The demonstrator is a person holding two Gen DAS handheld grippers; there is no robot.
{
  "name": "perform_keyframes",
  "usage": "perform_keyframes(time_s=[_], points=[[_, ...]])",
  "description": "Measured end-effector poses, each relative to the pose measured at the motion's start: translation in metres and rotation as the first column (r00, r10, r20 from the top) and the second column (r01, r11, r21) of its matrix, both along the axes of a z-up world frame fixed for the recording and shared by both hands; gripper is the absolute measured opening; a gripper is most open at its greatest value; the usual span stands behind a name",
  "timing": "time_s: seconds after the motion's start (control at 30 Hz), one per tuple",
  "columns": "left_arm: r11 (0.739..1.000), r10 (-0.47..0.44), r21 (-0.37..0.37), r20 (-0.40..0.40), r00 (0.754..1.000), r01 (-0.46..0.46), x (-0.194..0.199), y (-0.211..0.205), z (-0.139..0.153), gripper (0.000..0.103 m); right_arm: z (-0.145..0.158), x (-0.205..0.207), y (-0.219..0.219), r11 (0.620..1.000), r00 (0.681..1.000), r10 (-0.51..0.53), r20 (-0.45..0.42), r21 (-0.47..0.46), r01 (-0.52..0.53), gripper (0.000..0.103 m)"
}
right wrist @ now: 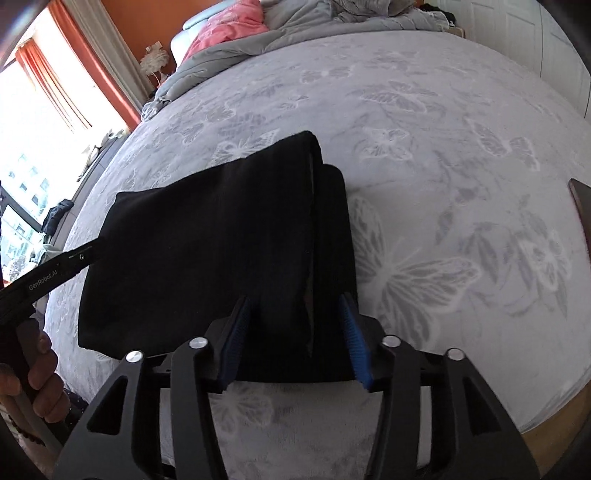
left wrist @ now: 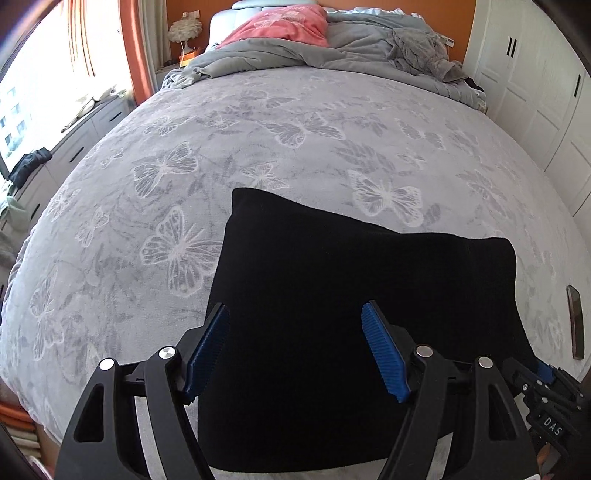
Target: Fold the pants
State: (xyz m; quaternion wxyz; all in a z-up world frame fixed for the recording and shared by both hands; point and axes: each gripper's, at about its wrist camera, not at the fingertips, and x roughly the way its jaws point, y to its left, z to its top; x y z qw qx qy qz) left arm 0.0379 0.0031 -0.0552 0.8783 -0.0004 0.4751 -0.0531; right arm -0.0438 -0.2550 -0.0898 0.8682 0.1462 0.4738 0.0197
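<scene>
The black pants [left wrist: 351,295] lie folded into a compact rectangle on the grey butterfly blanket [left wrist: 258,129], near the bed's front edge. My left gripper [left wrist: 295,317] is open and hovers over the near left part of the pants, holding nothing. In the right wrist view the pants [right wrist: 207,251] show stacked layers with a fold edge at the right. My right gripper [right wrist: 295,306] is open, its blue pads [right wrist: 351,332] on either side of the near right end of the pants. Part of the left gripper's body [right wrist: 44,277] shows at the far left there.
A phone [left wrist: 575,321] lies on the blanket to the right of the pants, also in the right wrist view [right wrist: 581,206]. A crumpled grey duvet [left wrist: 295,51] and pink pillow [left wrist: 280,26] lie at the head. Drawers [left wrist: 74,147] stand left, white wardrobes [left wrist: 535,92] right.
</scene>
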Motion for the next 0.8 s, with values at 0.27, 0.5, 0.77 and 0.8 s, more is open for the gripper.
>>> perform_keyframes(time_s=[0.27, 0.5, 0.77, 0.8], points=[[1.0, -0.007, 0.011, -0.03, 1.0, 0.007, -0.012, 0.006, -0.015, 0.076, -0.01, -0.008, -0.027, 0.98, 0.996, -0.074, -0.059, -0.189, 0.061, 0.008], [0.999, -0.041, 0.007, -0.02, 0.999, 0.041, -0.026, 0.012, -0.015, 0.081, 0.027, -0.018, -0.03, 0.997, 0.995, -0.064, 0.074, 0.048, 0.06, 0.048], [0.999, -0.05, -0.01, 0.003, 0.999, 0.05, -0.035, 0.022, -0.007, 0.081, 0.019, 0.005, 0.009, 0.998, 0.998, 0.044, 0.052, -0.055, -0.042, 0.011], [0.998, -0.052, -0.019, 0.011, 0.999, 0.052, -0.037, 0.025, -0.005, 0.082, 0.027, -0.003, 0.007, 0.998, 0.996, 0.044, 0.076, -0.058, -0.04, 0.004]])
